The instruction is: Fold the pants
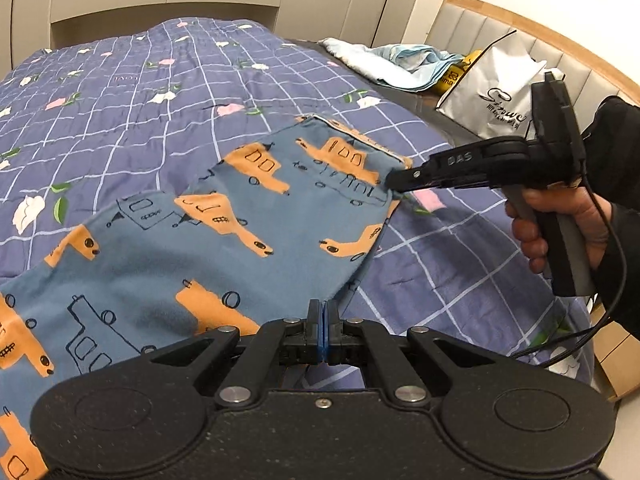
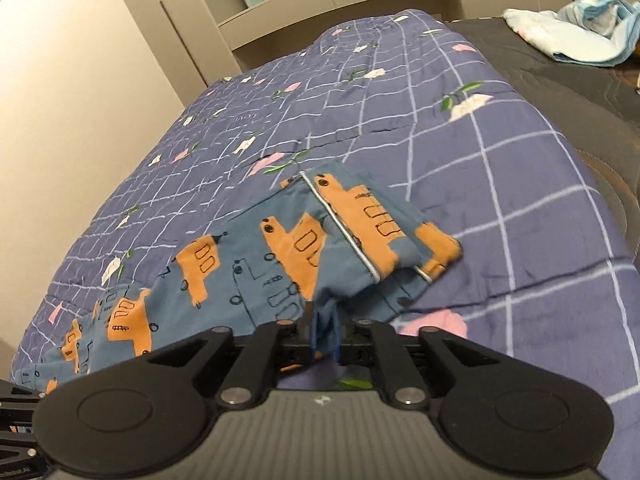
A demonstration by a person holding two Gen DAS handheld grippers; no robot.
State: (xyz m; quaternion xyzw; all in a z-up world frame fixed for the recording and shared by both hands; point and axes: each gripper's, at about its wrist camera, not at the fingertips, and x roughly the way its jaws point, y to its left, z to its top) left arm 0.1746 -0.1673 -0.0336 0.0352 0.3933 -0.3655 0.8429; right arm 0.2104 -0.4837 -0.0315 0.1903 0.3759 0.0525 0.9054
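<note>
The blue cotton pants with orange vehicle print (image 1: 168, 264) lie mid-quilt (image 1: 120, 92), 1 fold laid over; more remain. Left gripper (image 1: 323, 310) clamped together at their edge; right gripper (image 2: 324, 320) slightly apart around cloth.

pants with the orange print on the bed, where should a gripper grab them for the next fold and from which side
Probably the piped cuff end of the blue cotton pants with orange vehicle print. It lies doubled over in a raised bunch on the purple checked quilt, so come in low from the near side and pinch its thick layered edge.
</note>
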